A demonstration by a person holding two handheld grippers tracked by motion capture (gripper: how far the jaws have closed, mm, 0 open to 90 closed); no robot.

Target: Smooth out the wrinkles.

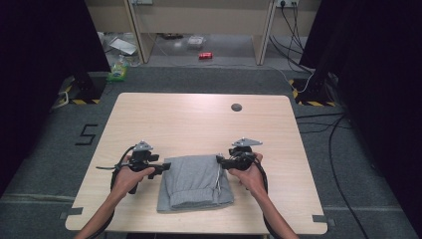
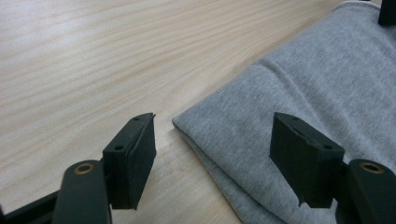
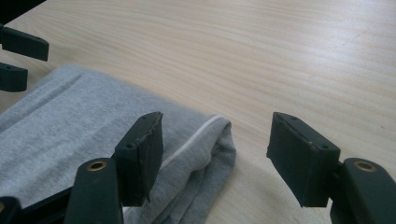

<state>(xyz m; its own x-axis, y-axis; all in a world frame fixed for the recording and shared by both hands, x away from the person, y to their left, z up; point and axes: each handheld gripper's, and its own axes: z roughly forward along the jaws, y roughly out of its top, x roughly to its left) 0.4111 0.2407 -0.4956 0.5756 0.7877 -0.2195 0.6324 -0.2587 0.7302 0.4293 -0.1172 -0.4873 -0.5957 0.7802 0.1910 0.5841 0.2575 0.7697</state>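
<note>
Light wood table on grey carpet, dark curtains both sides, pale cabinets at the back. I've got a folded grey garment lying flat at the near edge of the table, roughly centred between my two hands; looks like sweatpants, a white drawstring shows along its right side. Left gripper sits at the garment's upper left corner, tips just at the cloth edge. In the left gripper view its jaws are spread wide: the left jaw is over bare wood, the right one over the grey fabric, the folded corner between them, pads not pressing on it. Right gripper is at the upper right corner. In the right gripper view its jaws are also spread: the left jaw is over the cloth, the right over bare table, the rolled fold with the white cord in the gap, nothing pinched. Can't tell if either set of tips touches the fabric or hovers just above. Both forearms come in from the bottom of the high view, each hand wrapped round its handle, cables trailing back. Farther out: a small dark round cap set in the tabletop near the far edge, well apart from the garment. On the floor beyond the table, a red can and a green packet.
</note>
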